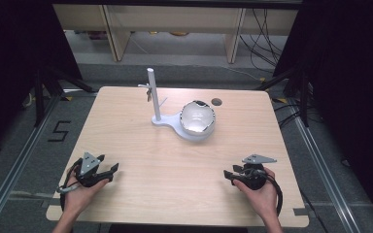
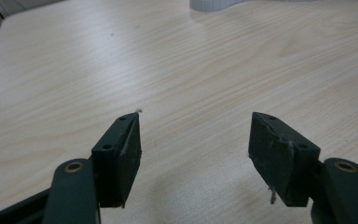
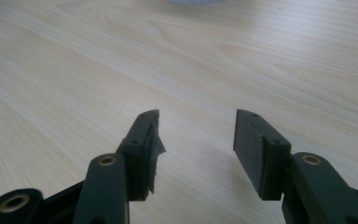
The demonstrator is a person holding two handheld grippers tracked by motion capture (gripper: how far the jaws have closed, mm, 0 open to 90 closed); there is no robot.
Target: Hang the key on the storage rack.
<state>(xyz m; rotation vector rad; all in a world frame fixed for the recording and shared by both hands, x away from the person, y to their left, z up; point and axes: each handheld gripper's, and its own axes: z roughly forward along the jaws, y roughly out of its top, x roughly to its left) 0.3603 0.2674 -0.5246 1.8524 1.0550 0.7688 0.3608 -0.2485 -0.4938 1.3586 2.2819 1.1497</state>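
My left gripper (image 1: 108, 169) rests low at the near left of the surface (image 1: 141, 160), its jaws apart with nothing between them; my right gripper (image 1: 229, 177) sits at the near right, also apart and empty. In the two gripper views I see bare wood grain between the black pads (image 2: 123, 154), and a bit of frayed lining on them, which the high view is too small to show. Farther, in the middle of the surface, stands the white stand (image 1: 175, 124) with an upright post (image 1: 153, 92), and a shiny rounded bowl (image 1: 197, 117) rests on its base. The high view gives the whole stand; the gripper views catch just its white edge (image 2: 212, 4) at the top. I judge the work is not started: both grippers are well apart from the stand
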